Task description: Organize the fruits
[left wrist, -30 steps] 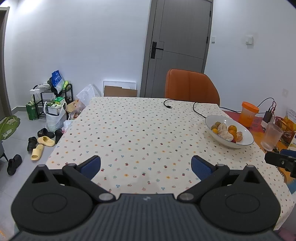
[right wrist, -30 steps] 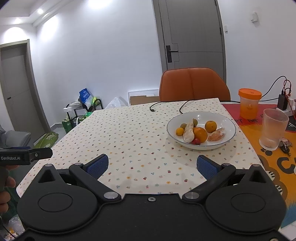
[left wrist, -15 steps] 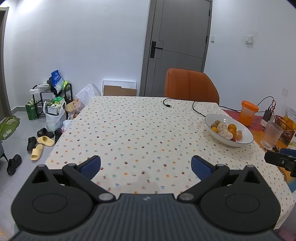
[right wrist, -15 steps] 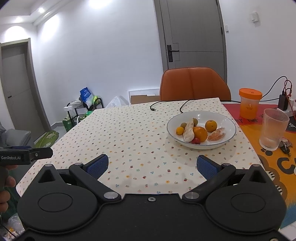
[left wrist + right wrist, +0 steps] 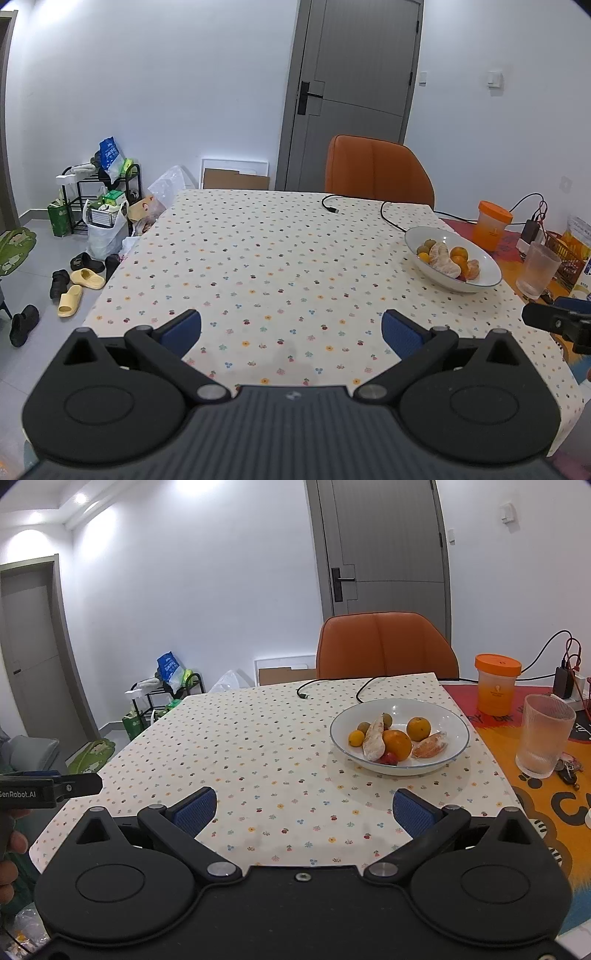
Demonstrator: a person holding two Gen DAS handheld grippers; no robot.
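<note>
A white bowl (image 5: 450, 716) (image 5: 487, 266) holding oranges, peeled citrus pieces, small green fruits and a red fruit stands on the right side of the dotted tablecloth (image 5: 258, 746) (image 5: 266, 258). An orange (image 5: 397, 744) lies in the bowl's middle beside a peeled segment (image 5: 373, 738). My right gripper (image 5: 304, 812) hovers open over the cloth, short of the bowl, nothing between its blue pads. My left gripper (image 5: 291, 332) is also open and empty over the near table edge, with the bowl far to its right.
A ribbed glass (image 5: 543, 734) and an orange-lidded jar (image 5: 496, 688) stand right of the bowl on a colourful mat. A black cable (image 5: 332, 690) lies behind the bowl. An orange chair (image 5: 386, 646) is at the far side. Shoes and bags clutter the floor (image 5: 74, 280) at left.
Both grippers have pulled back slightly from the table, so the bowl looks a little farther away. Both stayed open.
</note>
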